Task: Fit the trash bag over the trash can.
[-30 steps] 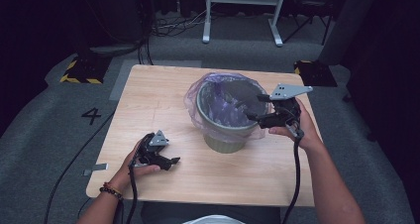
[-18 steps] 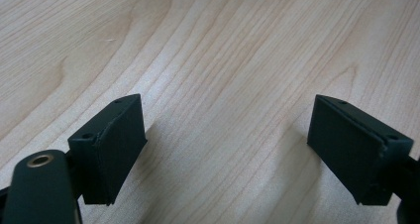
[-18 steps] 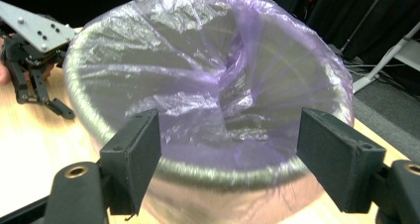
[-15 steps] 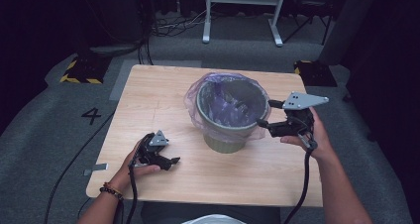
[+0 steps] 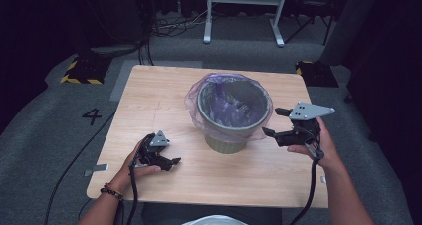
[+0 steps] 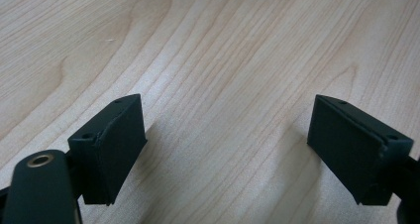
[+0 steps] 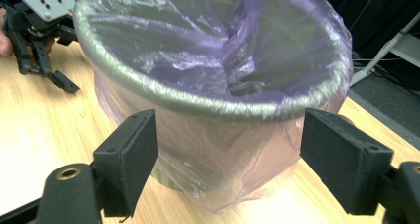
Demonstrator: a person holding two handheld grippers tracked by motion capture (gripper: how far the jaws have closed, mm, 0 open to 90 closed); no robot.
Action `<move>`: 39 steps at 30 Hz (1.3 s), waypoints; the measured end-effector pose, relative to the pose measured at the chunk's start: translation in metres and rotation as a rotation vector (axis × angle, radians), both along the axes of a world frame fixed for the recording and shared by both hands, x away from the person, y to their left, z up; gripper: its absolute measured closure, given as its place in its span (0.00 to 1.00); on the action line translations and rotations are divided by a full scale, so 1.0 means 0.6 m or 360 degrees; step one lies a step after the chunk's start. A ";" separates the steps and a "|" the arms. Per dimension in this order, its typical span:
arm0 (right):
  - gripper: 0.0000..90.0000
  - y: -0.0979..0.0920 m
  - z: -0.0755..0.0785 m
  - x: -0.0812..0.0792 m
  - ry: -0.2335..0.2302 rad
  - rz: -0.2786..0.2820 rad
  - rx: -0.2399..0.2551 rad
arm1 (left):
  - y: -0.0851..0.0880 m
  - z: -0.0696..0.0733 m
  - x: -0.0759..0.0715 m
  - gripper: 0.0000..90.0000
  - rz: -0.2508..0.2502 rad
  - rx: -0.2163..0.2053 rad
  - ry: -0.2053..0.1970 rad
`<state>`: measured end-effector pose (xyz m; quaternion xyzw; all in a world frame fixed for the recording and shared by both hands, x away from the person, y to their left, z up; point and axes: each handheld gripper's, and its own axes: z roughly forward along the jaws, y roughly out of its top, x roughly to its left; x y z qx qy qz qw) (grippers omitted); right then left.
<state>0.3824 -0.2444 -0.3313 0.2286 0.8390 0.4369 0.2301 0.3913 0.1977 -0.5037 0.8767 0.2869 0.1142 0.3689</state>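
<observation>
Now, with both jaws released, bring your right gripper (image 5: pixel 276 122) left onto the bag (image 7: pixel 213 184) below the bin (image 5: pixel 234 110) rim.

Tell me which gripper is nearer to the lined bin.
The right. The right gripper is open just beside the bin, at its right side, not touching. The left gripper rests farther away on the table, toward the person.

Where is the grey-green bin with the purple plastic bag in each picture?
High view: the grey-green bin with the purple plastic bag stands mid-table.
Left gripper view: no bin here, just the wooden table between open jaws.
Right gripper view: the bin looms close, beyond the open jaws.
Shared landmark: the wooden table.
</observation>
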 end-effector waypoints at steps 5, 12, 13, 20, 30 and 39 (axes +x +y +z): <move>0.25 -0.002 -0.017 -0.006 0.0018 -0.0003 -0.0029 | 0.000 0.000 0.000 0.16 0.0000 0.0000 0.0000; 0.25 -0.001 -0.032 -0.010 0.0037 -0.0002 -0.0050 | 0.000 0.000 0.000 0.16 0.0000 0.0000 0.0001; 0.25 -0.001 -0.038 -0.011 0.0041 -0.0006 -0.0058 | 0.000 0.000 0.000 0.16 -0.0001 -0.0001 0.0002; 0.25 0.001 -0.062 -0.016 0.0059 -0.0004 -0.0098 | 0.000 0.000 0.000 0.16 -0.0001 -0.0001 0.0001; 0.25 -0.002 -0.099 -0.021 0.0086 -0.0011 -0.0143 | 0.000 0.000 0.000 0.16 -0.0001 -0.0001 0.0000; 0.24 -0.006 -0.137 -0.021 0.0106 -0.0026 -0.0215 | 0.000 0.000 0.000 0.16 0.0000 -0.0001 0.0001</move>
